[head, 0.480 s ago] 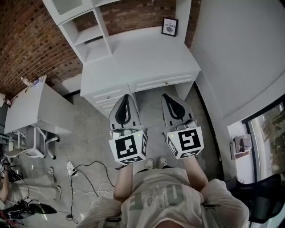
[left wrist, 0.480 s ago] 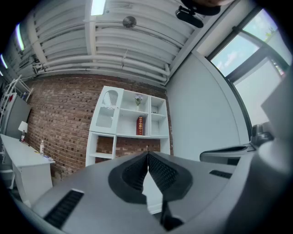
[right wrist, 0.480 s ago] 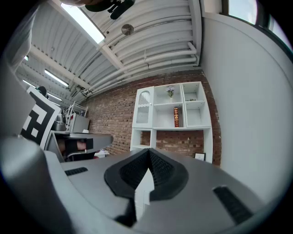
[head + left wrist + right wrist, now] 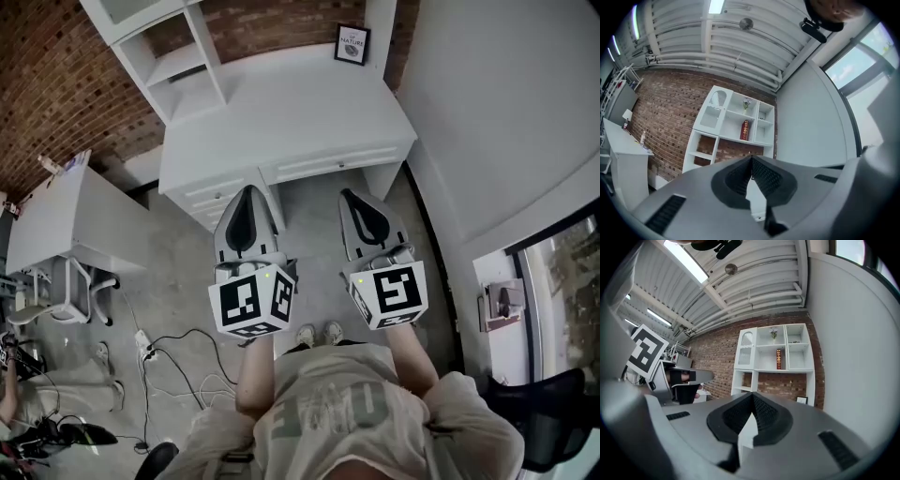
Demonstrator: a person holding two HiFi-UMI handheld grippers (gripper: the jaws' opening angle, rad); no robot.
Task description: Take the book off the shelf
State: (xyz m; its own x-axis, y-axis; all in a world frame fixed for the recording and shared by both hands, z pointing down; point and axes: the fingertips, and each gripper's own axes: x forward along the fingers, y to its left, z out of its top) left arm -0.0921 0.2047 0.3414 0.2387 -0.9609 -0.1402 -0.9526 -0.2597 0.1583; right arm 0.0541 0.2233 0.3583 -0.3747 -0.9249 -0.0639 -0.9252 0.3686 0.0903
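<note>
A dark red book (image 4: 778, 359) stands upright in the middle cubby of a white shelf unit (image 4: 772, 352) against the brick wall; the left gripper view shows the same book (image 4: 745, 130) well ahead and above. My left gripper (image 4: 249, 192) and right gripper (image 4: 352, 199) hang side by side in front of the white desk (image 4: 281, 122), far short of the shelf. Both have their jaws meeting at the tips with nothing between them.
A small framed picture (image 4: 352, 44) leans at the desk's back right corner. A second white table (image 4: 66, 225) stands to the left, with a chair and cables (image 4: 178, 361) on the floor. A white wall (image 4: 506, 112) closes off the right side.
Both grippers and the whole view have shifted slightly; the left gripper has drifted left and a little toward me, the desk sits higher in the head view.
</note>
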